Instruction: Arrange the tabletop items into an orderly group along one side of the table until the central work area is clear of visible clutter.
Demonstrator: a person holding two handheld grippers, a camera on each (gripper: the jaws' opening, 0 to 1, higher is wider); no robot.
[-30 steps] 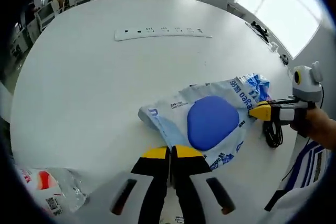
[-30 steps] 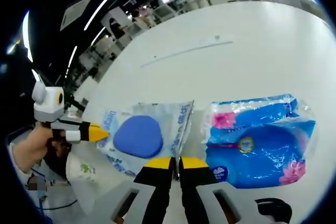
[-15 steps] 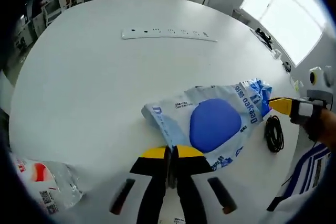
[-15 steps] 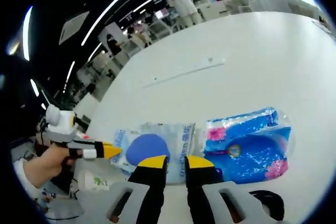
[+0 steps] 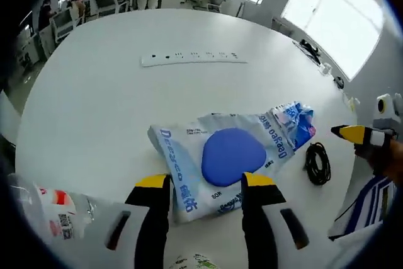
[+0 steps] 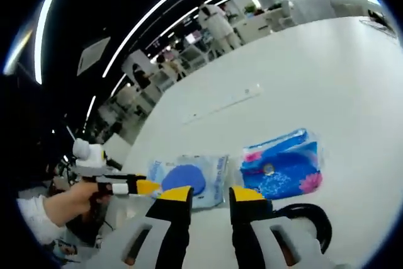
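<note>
My left gripper has its fingers spread, empty, straddling the near edge of the pale wipes pack, low centre of frame. My right gripper is likewise parted and empty. Beyond it, mid-frame, the crinkly blue tissue pack lies beside the wipes on the smooth white counter, probably grouped deliberately.

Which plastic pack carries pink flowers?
The bright blue pack, lying next to the paler pack with the plain blue oval; pink flower prints sit at its corners.
</note>
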